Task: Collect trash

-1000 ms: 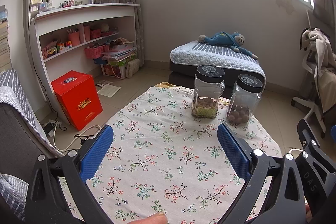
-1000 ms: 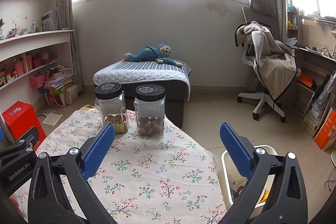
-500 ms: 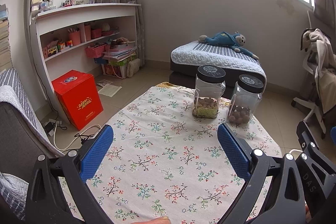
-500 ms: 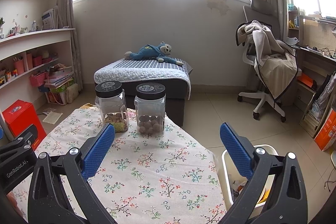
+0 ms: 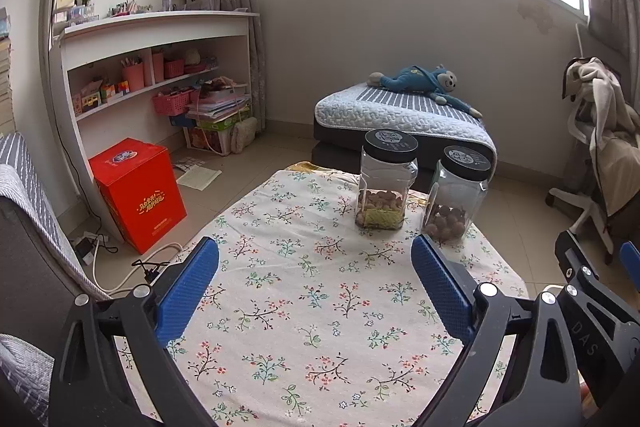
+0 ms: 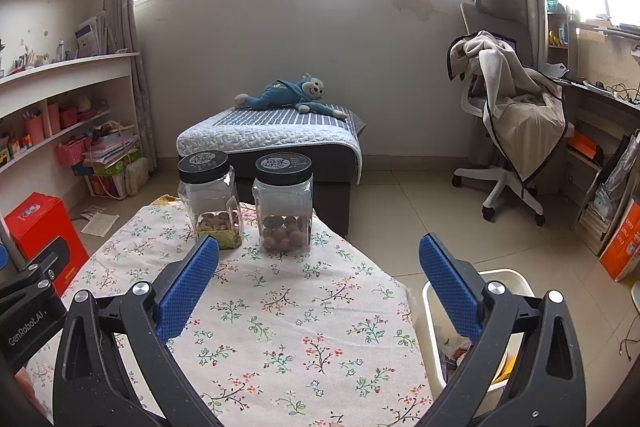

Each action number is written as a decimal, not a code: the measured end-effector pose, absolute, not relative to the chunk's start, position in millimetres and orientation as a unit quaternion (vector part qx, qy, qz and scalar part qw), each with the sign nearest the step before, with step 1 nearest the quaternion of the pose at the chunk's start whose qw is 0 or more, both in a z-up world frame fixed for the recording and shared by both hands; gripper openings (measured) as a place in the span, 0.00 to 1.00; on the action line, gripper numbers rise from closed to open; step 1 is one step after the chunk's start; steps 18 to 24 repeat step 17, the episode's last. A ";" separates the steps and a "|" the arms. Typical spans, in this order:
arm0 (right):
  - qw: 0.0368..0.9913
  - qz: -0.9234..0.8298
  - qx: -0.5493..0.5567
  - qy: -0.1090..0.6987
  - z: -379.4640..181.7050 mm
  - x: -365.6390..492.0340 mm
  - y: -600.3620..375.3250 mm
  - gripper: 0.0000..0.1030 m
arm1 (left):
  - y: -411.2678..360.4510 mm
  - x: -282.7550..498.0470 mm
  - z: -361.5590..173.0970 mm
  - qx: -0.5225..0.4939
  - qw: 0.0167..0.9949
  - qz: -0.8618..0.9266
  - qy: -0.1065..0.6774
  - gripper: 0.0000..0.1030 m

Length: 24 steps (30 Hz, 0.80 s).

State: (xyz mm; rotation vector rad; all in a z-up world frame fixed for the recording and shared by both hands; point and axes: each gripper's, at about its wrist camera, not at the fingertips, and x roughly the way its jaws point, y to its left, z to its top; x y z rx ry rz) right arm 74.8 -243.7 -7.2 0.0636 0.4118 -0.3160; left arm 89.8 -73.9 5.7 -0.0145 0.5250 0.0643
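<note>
My left gripper [image 5: 315, 269] is open and empty above the table with the floral cloth [image 5: 320, 307]. My right gripper [image 6: 319, 265] is open and empty above the same table's right side. A white trash bin [image 6: 434, 331] stands on the floor at the table's right edge, with some trash inside; my right finger hides part of it. I see no loose trash on the cloth.
Two clear jars with black lids, one [image 5: 385, 183] with a yellow-green base layer and one [image 5: 456, 195] of brown nuts, stand at the table's far end. A red box [image 5: 138, 193] and cables lie on the floor left. A bed [image 6: 272, 139] and office chair [image 6: 512, 131] stand beyond.
Both grippers have stayed open with barely any shift in view. A fingertip at the bottom edge of the left wrist view is gone now.
</note>
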 end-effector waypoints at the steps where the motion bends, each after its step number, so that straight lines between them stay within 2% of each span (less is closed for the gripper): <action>1: 0.966 -0.156 0.032 0.204 -7.1 74.8 -244.2 0.93 | -74.5 89.6 5.7 -0.007 0.965 0.029 0.259 0.90; 10: 0.966 -0.156 0.032 0.204 -6.4 74.9 -244.8 0.93 | -78.2 87.7 7.2 -0.011 0.966 0.029 0.257 0.88; 15: 0.966 -0.156 0.031 0.204 -6.3 74.7 -245.0 0.93 | -76.9 86.9 8.6 -0.020 0.965 0.037 0.258 0.93; 24: 0.966 -0.155 0.031 0.204 -5.6 74.8 -245.5 0.93 | -75.9 88.1 8.2 -0.023 0.964 0.039 0.262 0.93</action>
